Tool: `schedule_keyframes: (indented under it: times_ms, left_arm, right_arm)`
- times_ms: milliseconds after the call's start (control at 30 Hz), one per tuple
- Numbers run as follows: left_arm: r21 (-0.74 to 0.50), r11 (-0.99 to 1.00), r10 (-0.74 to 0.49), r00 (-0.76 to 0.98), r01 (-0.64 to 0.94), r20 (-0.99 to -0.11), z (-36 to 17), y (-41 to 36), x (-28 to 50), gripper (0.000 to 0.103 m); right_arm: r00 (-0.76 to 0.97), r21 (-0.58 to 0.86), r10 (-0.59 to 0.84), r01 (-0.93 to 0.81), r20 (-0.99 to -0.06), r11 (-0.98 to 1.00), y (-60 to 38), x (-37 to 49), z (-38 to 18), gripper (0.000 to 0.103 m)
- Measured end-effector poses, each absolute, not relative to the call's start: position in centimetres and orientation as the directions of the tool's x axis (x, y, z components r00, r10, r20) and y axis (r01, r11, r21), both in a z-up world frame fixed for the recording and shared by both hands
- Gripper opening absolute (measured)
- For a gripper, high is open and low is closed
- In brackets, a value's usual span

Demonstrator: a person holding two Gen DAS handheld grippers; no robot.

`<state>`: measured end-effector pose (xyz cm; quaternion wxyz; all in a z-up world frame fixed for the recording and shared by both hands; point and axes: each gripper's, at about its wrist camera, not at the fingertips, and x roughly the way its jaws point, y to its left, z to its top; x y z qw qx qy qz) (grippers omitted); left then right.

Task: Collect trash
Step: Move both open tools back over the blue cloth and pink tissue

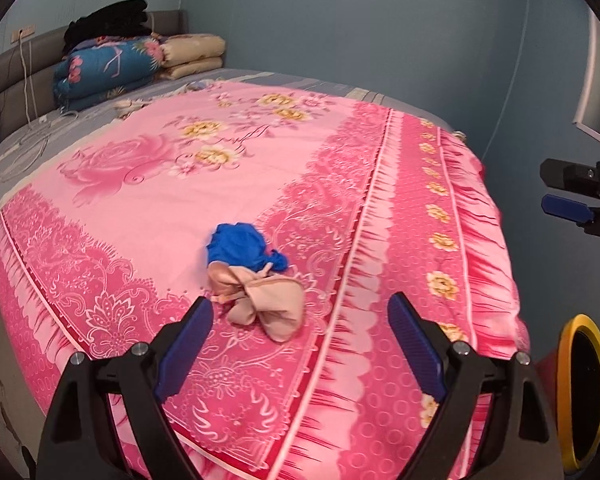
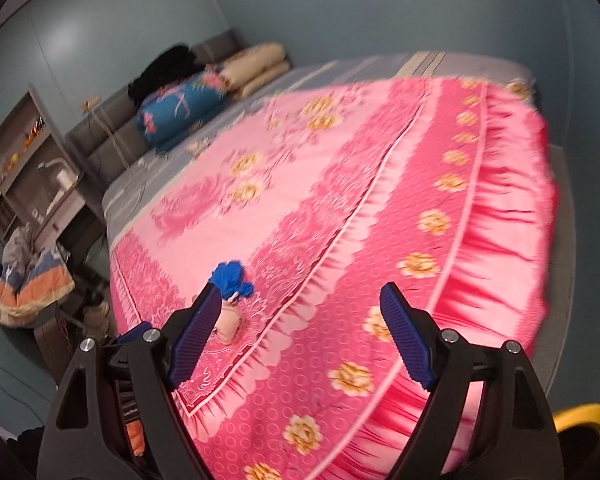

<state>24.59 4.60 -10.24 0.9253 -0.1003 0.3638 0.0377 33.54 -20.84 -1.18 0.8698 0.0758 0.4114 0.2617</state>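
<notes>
Near the bed's [image 1: 380, 184] front edge lie a blue wad [image 1: 242, 246] and beige wad [image 1: 268, 304], half-hidden rightward; left claw [image 1: 300, 344] and right claw [image 2: 296, 332] gape empty.

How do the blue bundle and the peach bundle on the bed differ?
The blue bundle is saturated blue; the peach bundle is pale peach. The blue one lies farther up the pink bedspread; the peach one lies nearer the open left tongs. The blue one looks bunched with a knotted end; the peach one spreads into rounded lobes. Both are soft, crumpled, touching and ungripped.
</notes>
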Motion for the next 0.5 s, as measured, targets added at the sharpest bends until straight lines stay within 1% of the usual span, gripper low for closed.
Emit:
schedule_keyframes:
  times_ms: [33,200,367,500]
  left_arm:
    - [-0.165,0.975,-0.005,0.727,-0.149,-0.687,-10.6,4.9,24.9,0.085]
    - [-0.206,0.958,-0.015,0.685,-0.198,-0.728,-12.9,7.1,26.7,0.085]
    - [-0.269,0.929,-0.044,0.648,-0.253,-0.761,-15.0,9.1,28.6,0.085]
    - [-0.304,0.907,-0.057,0.632,-0.291,-0.773,-16.3,10.3,29.6,0.085]
  right_arm:
    - [0.49,0.351,0.521,-0.401,-0.699,0.846,-19.2,34.8,-1.9,0.078]
    - [0.381,0.378,0.543,-0.429,-0.748,0.821,-14.5,38.0,-4.3,0.078]
    - [0.262,0.423,0.568,-0.448,-0.78,0.787,-10.2,40.9,-6.8,0.078]
    - [0.165,0.458,0.576,-0.45,-0.801,0.766,-6.8,42.9,-8.9,0.074]
